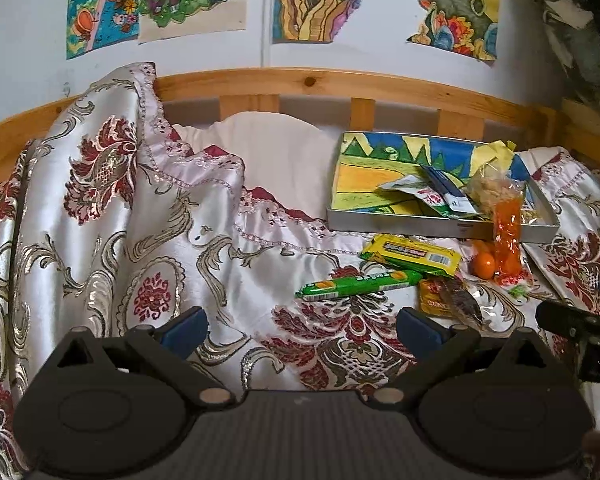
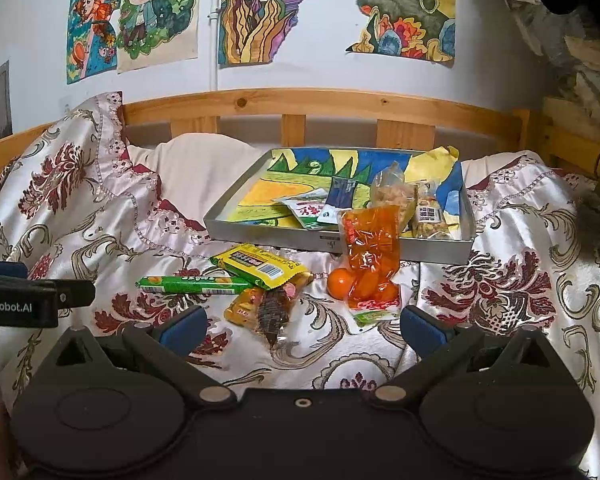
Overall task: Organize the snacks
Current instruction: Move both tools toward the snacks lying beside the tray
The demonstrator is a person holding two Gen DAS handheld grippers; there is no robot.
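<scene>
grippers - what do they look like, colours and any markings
Both are matte black plastic with blue pads on two fingers. The left gripper has a ribbed grey plate at its base; the right gripper a smooth one. White "enRobot.AI" lettering marks the left one's side.

Both views are evenly and fairly dimly lit with soft shadows, a faint sheen on the satin bedspread (image 1: 100, 208), a strong fisheye bend in the wooden bed rail (image 2: 300, 102), dark corners, and slightly soft, blocky detail throughout.

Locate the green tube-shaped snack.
The green tube snack lies flat on the bedspread, in front of the tray, touching the yellow packet on its right.
</scene>
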